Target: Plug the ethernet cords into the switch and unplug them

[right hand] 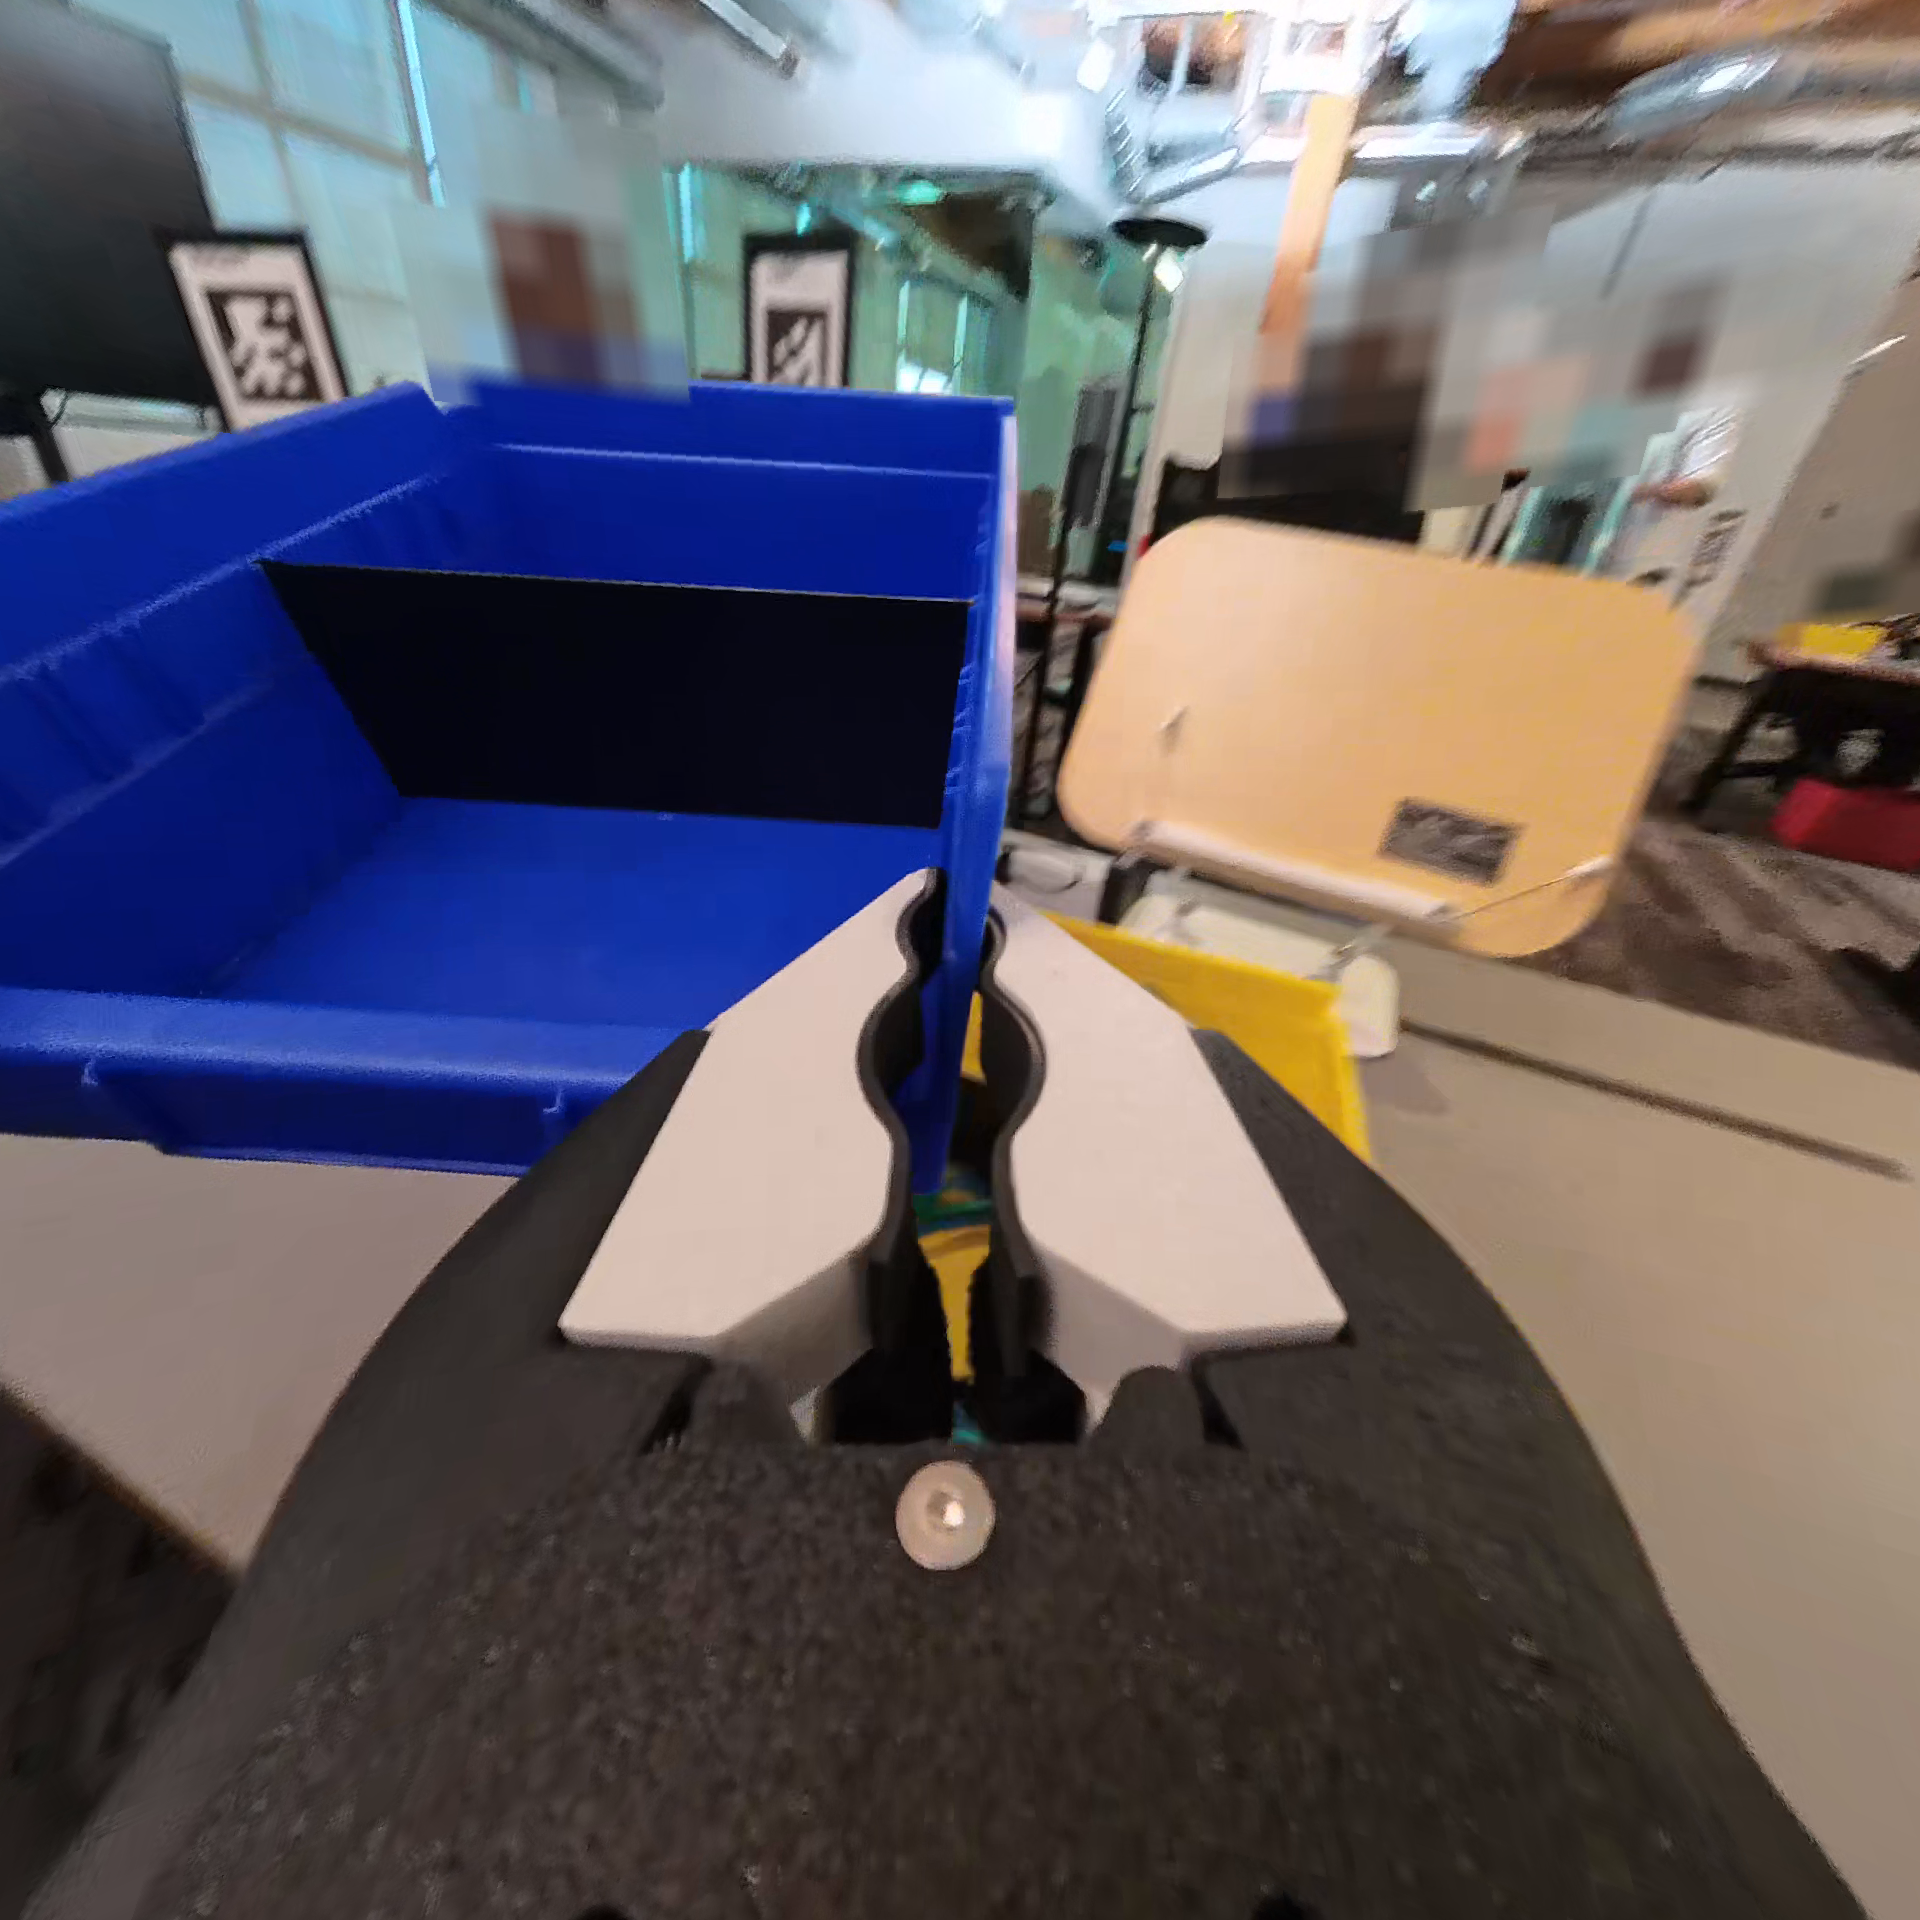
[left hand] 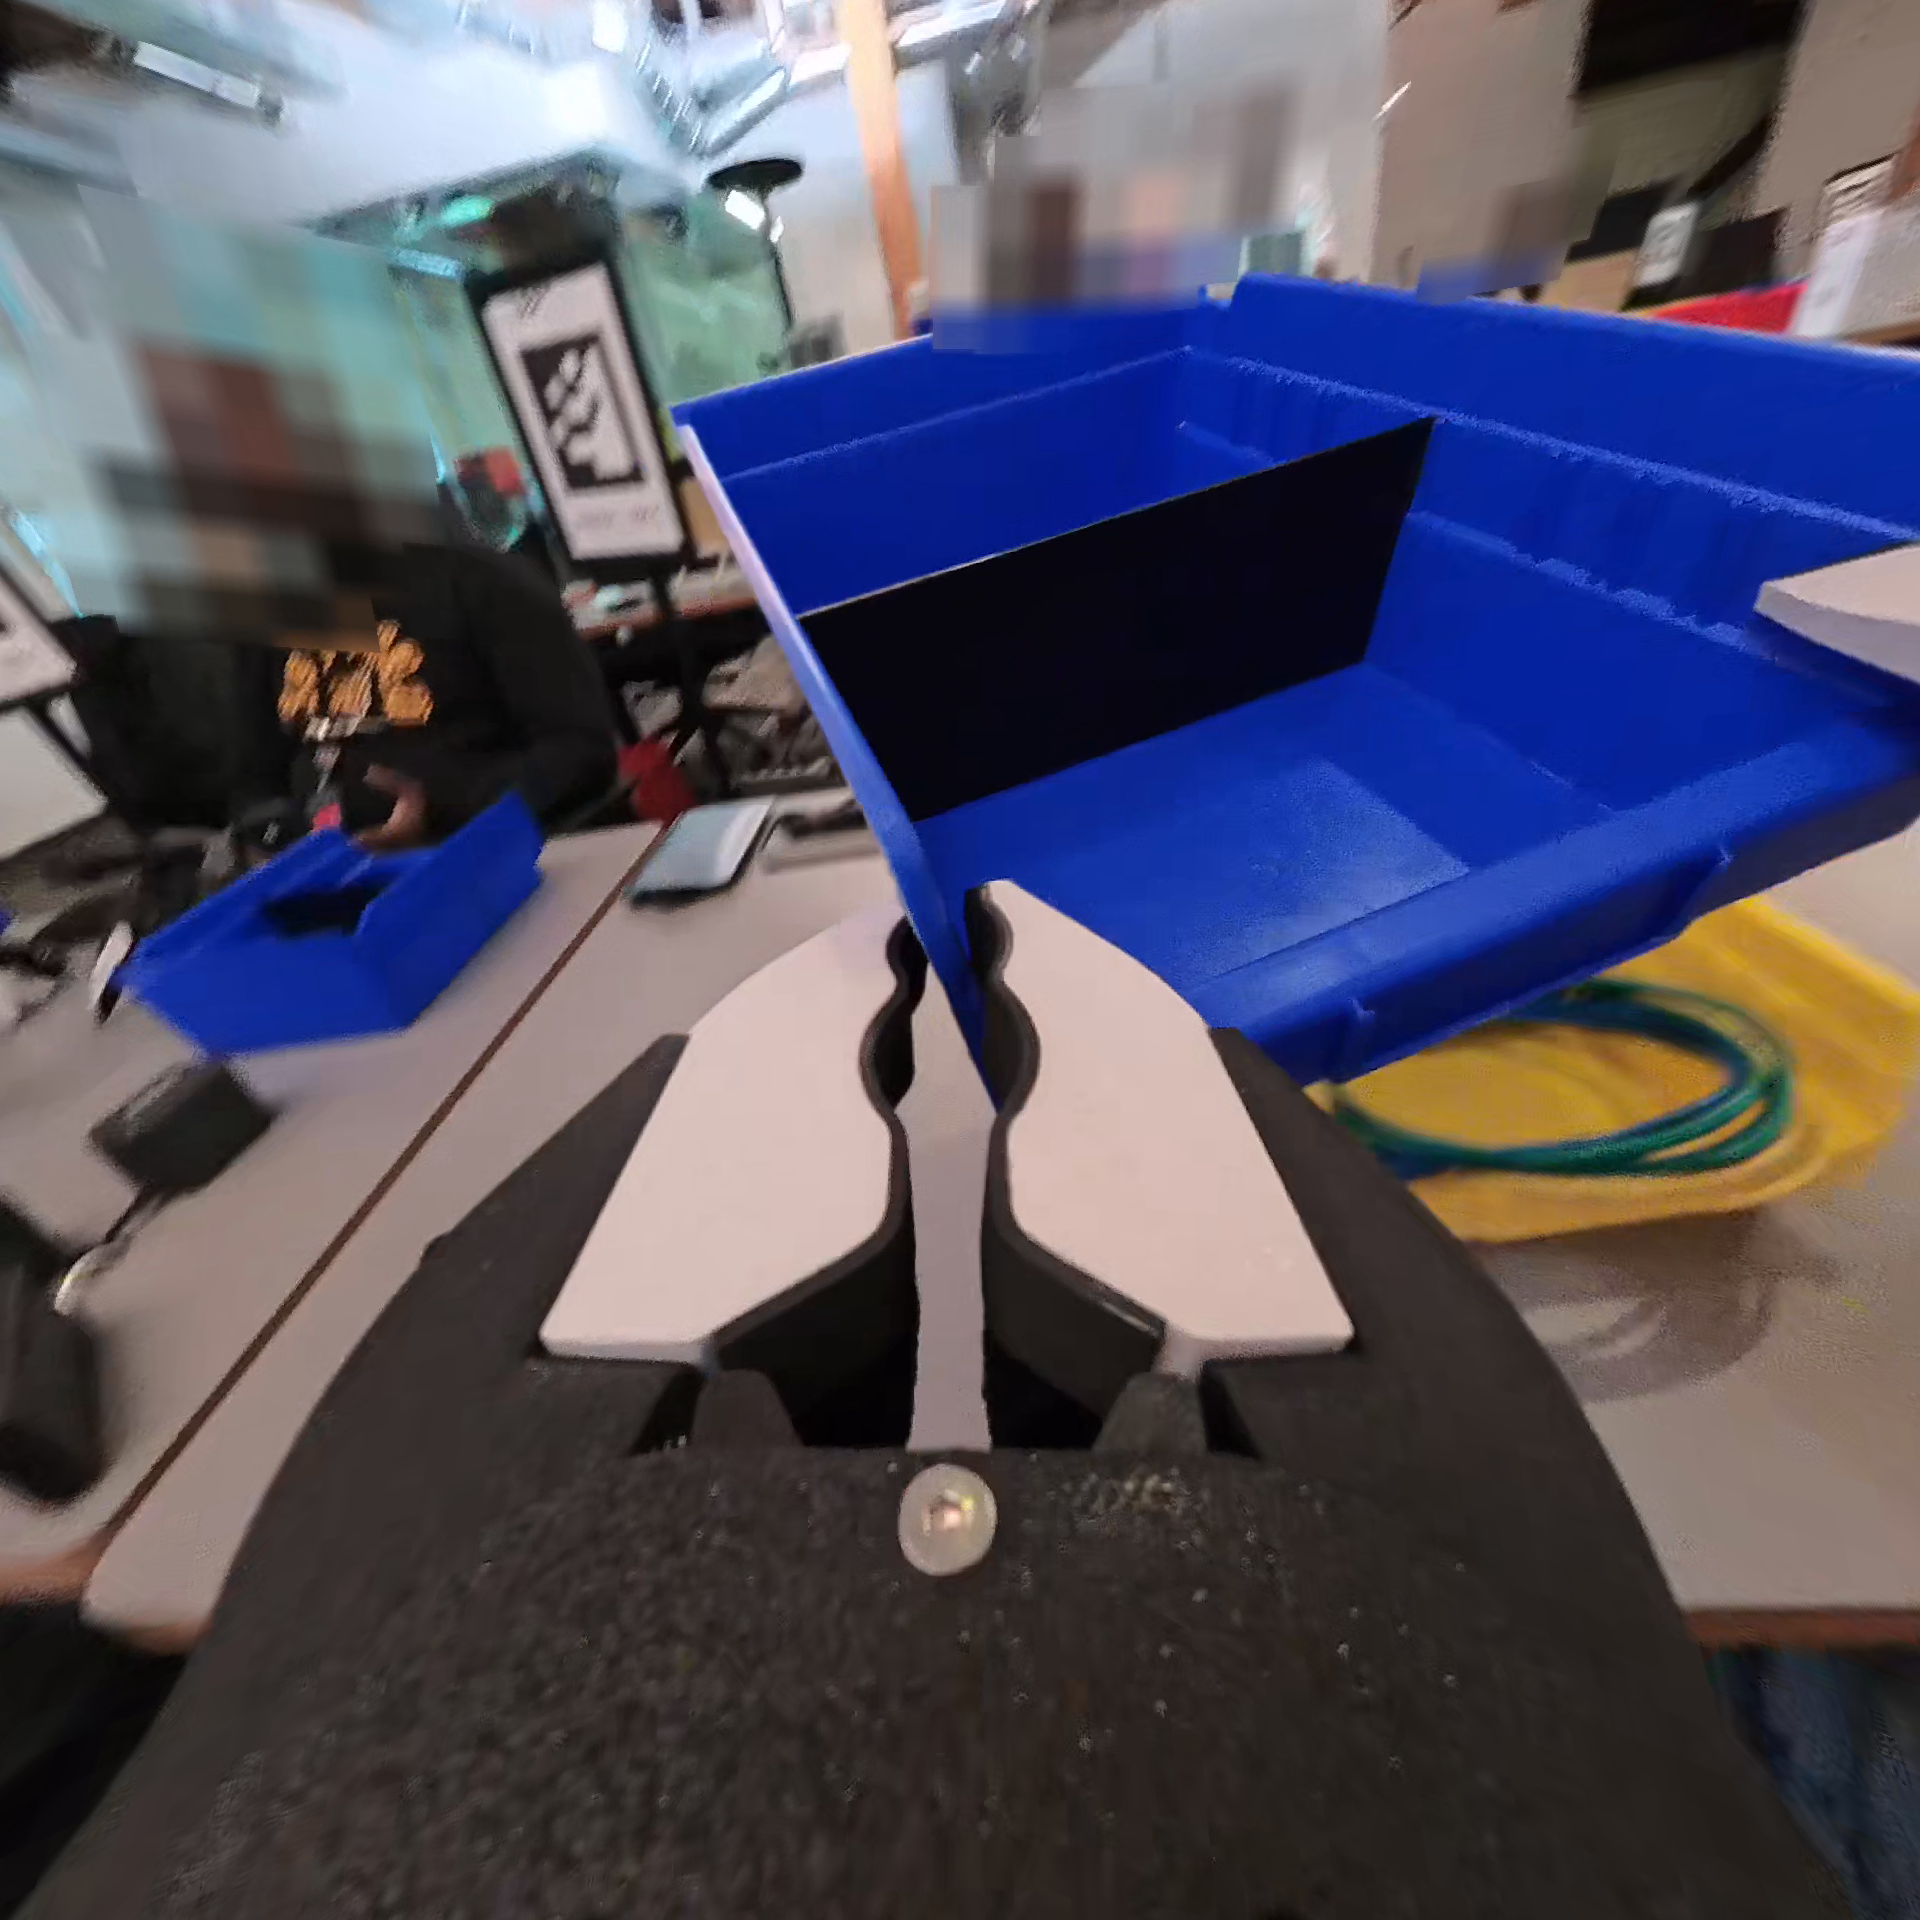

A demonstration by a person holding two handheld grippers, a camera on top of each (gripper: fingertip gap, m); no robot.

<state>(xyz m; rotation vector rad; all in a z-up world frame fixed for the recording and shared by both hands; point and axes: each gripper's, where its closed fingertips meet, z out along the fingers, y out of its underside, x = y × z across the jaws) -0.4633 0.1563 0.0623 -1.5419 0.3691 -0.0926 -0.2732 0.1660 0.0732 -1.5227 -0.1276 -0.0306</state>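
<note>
A blue plastic bin (left hand: 1299, 810) with a black divider is held in the air above the table, tilted. My left gripper (left hand: 948, 925) is shut on its left side wall. My right gripper (right hand: 961, 904) is shut on the right side wall of the same bin (right hand: 520, 914); its finger tip shows at the right edge of the left wrist view (left hand: 1860, 613). The bin's front compartment looks empty. Below it a yellow bin (left hand: 1704, 1122) holds coiled green ethernet cords (left hand: 1621, 1132). The yellow bin also shows in the right wrist view (right hand: 1236, 997). No switch is in view.
A second blue bin (left hand: 332, 935) sits on the neighbouring table at the left, with a person behind it. A phone (left hand: 701, 852) and a dark box (left hand: 182, 1117) lie on the tables. A tipped wooden tabletop (right hand: 1361, 727) stands beyond the table at the right. Some 20 centimetres of space lies between my two pairs of fingers.
</note>
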